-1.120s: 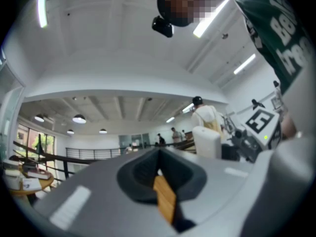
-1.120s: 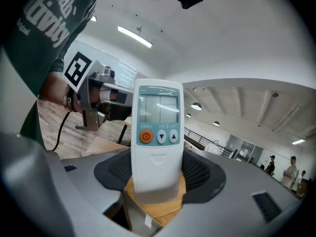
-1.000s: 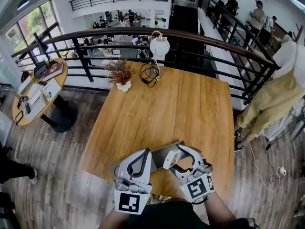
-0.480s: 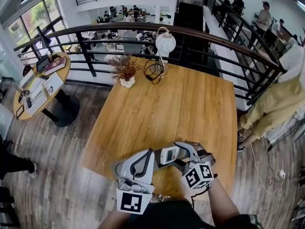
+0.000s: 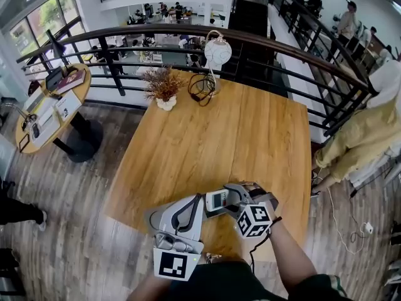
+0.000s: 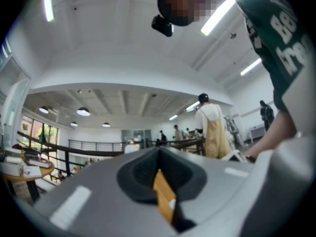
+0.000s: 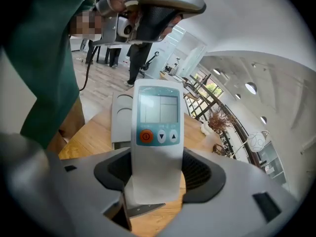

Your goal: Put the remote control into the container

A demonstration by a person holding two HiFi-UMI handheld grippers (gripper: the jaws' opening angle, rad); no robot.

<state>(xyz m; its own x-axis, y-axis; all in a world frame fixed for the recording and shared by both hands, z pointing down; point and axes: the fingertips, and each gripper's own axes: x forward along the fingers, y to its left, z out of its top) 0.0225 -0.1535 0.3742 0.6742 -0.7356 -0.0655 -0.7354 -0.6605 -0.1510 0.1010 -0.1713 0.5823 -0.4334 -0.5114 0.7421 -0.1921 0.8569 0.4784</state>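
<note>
A white remote control (image 7: 158, 127) with a screen and an orange button stands upright between my right gripper's jaws. My right gripper (image 7: 157, 169) is shut on its lower half. In the head view, the right gripper (image 5: 222, 200) holds the remote (image 5: 217, 200) above the table's near edge, close to the tip of my left gripper (image 5: 190, 200). The flat grey container (image 7: 121, 116) lies on the wood just beyond the remote; only its left corner (image 5: 151, 217) shows in the head view. The left gripper (image 6: 159, 154) is shut and holds nothing.
The wooden table (image 5: 213, 137) carries a dried-plant vase (image 5: 164, 91), a coiled cable (image 5: 202, 86) and a round white lamp (image 5: 217, 52) at its far edge, against a black railing (image 5: 294, 74). A person in yellow (image 5: 366, 130) stands to the right.
The right gripper has swung left with the remote, bringing it close to the left gripper's tip. The left gripper has stayed where it was.
</note>
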